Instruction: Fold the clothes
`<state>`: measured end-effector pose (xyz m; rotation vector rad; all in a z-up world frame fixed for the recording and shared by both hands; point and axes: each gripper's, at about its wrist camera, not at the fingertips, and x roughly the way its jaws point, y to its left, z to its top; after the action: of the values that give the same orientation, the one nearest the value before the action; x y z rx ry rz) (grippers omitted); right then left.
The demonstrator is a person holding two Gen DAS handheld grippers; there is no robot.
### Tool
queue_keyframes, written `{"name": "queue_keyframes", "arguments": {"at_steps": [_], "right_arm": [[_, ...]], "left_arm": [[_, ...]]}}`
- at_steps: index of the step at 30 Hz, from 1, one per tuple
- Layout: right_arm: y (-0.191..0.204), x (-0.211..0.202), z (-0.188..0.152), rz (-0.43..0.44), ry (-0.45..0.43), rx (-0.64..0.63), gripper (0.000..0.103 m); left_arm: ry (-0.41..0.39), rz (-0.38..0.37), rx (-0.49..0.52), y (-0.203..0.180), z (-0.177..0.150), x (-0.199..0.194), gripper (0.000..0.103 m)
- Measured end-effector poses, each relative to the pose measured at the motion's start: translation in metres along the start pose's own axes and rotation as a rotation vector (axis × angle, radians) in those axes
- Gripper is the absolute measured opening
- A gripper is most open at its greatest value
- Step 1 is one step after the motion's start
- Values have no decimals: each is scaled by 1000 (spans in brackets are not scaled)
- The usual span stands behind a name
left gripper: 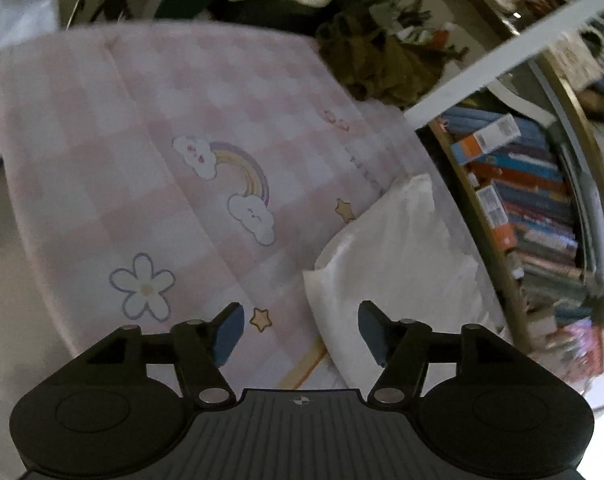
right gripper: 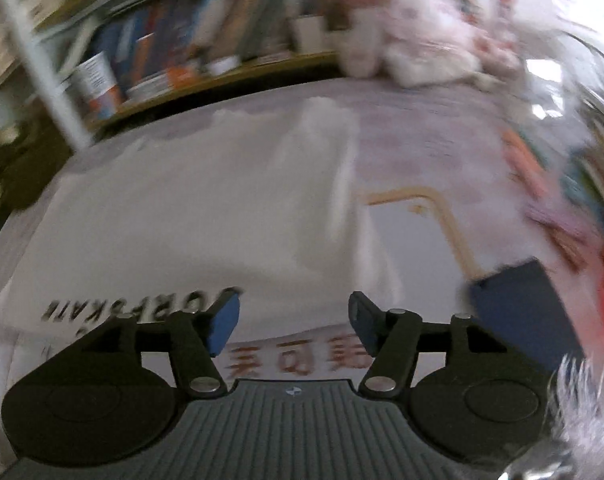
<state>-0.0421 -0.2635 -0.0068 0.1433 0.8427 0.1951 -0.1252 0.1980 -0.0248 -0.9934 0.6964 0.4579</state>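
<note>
A: Where's the garment?

B: The white garment (left gripper: 397, 276) lies on the pink checked bedspread (left gripper: 150, 168), near the side of the bed by the bookshelf (left gripper: 533, 208). In the left wrist view it sits ahead and to the right of the left gripper (left gripper: 300, 330), running away from the jaws toward the far right. It looks partly folded already, though the motion blur makes that hard to settle.

A: And from the other side?

B: The right wrist view is badly smeared, but the same white garment (right gripper: 190, 216) spreads right under and ahead of the right gripper (right gripper: 294, 320), with dark lettering (right gripper: 142, 306) on the cloth beside the left finger. I'd judge the right hand the nearer one — it is practically over the cloth, while the left hangs off to one side above bare bedspread.

A: Jaws?

B: Both are spread wide with nothing between the blue pads; neither touches fabric that I can see.

A: Room to work?

B: Plenty on the left — the open bedspread with its rainbow print (left gripper: 238, 184) is free for laying cloth over. Toward the bookshelf the bed edge is close, so a fold is probably safer drawn away from it. A dark blue thing (right gripper: 517, 308) sits on the bed just right of the right gripper; what it is I can't tell.
</note>
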Motion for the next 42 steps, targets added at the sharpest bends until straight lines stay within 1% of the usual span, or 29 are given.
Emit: {"name": "queue_keyframes", "arguments": {"at_steps": [2,6,9,12,16,20,22,24,25,26,27,29,31,33,36,39,40,41,42], "right_arm": [[13,2,-1,25,-5,-57,61],[37,2,1,67,-22,-134,61],[51,2,1,82,-31,-163,62],[68,4,0,95,-34,-188,63],[105,10,-2,106,-39,-248,63],[151,16,-6,103,-50,-309,63],[180,20,-7,104,-50,-339,61],[218,26,-9,129,-31,-392,60],[237,29,-12,155,-26,-430,60],[256,33,-15,175,-19,-472,59],[275,37,-18,192,-13,-519,57],[312,46,-26,210,-6,-603,49],[347,57,-35,222,2,-673,43],[370,67,-43,214,22,-708,39],[393,80,-51,185,55,-752,35],[404,94,-57,134,80,-805,28],[406,99,-58,124,94,-816,22],[406,103,-59,125,107,-818,14],[407,107,-60,124,116,-819,11]], "left_arm": [[-14,7,37,-5,-2,-7,64],[-26,-16,52,-10,4,-15,64],[-22,-30,68,-12,12,-18,64],[-4,-28,87,-11,20,-17,64],[31,-62,97,-5,32,-9,65],[108,-126,128,3,50,7,65],[179,-177,117,9,62,19,65],[258,-235,91,15,74,32,65],[297,-264,78,19,80,38,67],[329,-274,71,20,84,45,71],[359,-280,63,22,89,51,75],[413,-295,54,25,98,63,75],[456,-310,51,27,104,72,75],[492,-323,50,27,110,78,75],[544,-341,47,27,115,87,80],[589,-352,45,25,116,96,81],[598,-354,45,24,116,98,81],[608,-357,44,24,116,100,82],[617,-361,34,24,116,102,82]]}}
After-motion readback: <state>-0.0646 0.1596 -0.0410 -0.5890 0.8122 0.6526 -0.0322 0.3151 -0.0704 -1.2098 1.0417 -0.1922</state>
